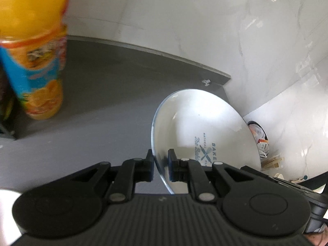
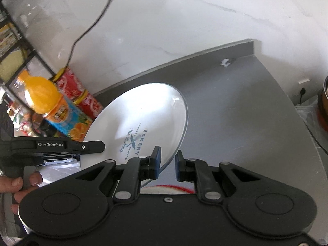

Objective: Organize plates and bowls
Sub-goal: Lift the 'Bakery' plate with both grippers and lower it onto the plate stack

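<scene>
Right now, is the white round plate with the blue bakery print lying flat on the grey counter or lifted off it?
Lifted and tilted: the white plate hangs above the grey counter, pinched at opposite rims by the left gripper and right gripper.

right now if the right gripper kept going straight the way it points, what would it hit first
Probably the bare grey countertop. The right gripper is clamped on the rim of the white glass plate printed "Bakery", which would travel with it. Past its fingers only counter shows, then the white marble wall; depth is unclear.
</scene>
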